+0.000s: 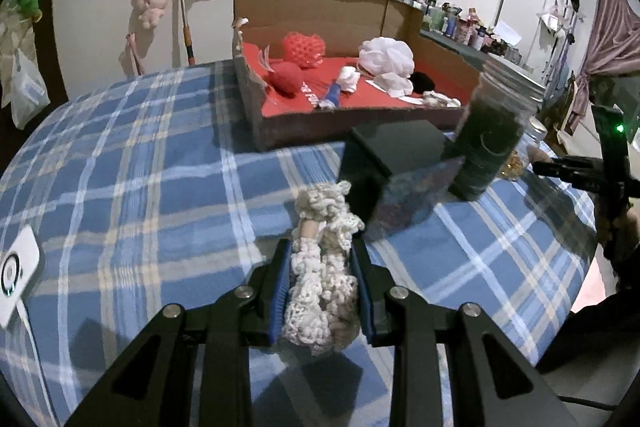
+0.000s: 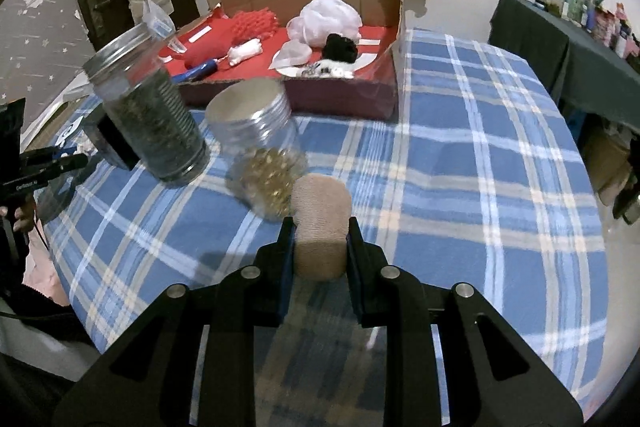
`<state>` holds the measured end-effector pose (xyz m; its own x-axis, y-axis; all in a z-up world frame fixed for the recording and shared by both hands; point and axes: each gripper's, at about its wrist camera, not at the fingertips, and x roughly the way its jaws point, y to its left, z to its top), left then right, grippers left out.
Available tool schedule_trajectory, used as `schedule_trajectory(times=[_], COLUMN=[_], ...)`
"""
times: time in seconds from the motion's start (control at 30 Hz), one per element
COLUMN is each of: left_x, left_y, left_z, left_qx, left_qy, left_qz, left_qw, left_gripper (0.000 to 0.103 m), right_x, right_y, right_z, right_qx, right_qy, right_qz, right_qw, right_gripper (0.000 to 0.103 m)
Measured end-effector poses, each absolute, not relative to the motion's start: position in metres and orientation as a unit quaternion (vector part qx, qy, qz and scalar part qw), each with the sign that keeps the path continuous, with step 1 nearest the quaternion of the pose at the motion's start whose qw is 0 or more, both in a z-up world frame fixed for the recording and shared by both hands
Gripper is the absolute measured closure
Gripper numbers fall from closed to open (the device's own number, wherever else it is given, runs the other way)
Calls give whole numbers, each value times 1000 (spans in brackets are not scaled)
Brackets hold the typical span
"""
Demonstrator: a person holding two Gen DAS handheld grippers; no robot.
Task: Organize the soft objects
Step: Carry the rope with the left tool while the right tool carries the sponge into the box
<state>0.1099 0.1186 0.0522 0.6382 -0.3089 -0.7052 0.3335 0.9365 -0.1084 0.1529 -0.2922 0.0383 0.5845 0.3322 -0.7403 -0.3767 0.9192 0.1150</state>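
Both hands are loaded. Your left gripper (image 1: 322,267) is clamped on a cream, knobbly crocheted bundle (image 1: 324,267) at the lower centre of the left view, and it bulges out past the blue pads, so a loose loop could snag or slip free as you travel. Your right gripper (image 2: 320,247) squeezes a tan, ribbed roll of elastic bandage (image 2: 320,227), a squat cylinder that sits snugly between the fingers at lower centre.

Watch the glass. Just ahead of that roll leans a clear jar with a silver screw lid and golden beads (image 2: 262,155); left of it is a taller jar packed with dark green material (image 2: 150,111). They look hard, smooth and top-heavy, so a careless sweep toward the box could topple them.

Your likely target is the open cardboard box with the red lining (image 2: 394,7) at upper centre, already holding a white mesh pouf (image 2: 330,21), red knitted pieces and a black scrunchie. It sits on the blue plaid tabletop (image 2: 460,147); clear its ragged front wall.
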Motion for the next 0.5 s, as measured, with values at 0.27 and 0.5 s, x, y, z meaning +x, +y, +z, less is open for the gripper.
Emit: schedule_trajectory(times=[0.27,0.5], left_x=[139,162], left_y=[123,119], left_z=[60,82], left_qx=[33,52], left_qy=[380,365], left_qz=[-193,-209], left_qw=[904,906], left_gripper=[72,72], right_x=[182,207], right_y=[-299,-295], right_z=[49,68], right_qx=[-39,-40], right_qy=[404,400], right_qz=[219,259], right_qw=[887,878], right_gripper=[81,81])
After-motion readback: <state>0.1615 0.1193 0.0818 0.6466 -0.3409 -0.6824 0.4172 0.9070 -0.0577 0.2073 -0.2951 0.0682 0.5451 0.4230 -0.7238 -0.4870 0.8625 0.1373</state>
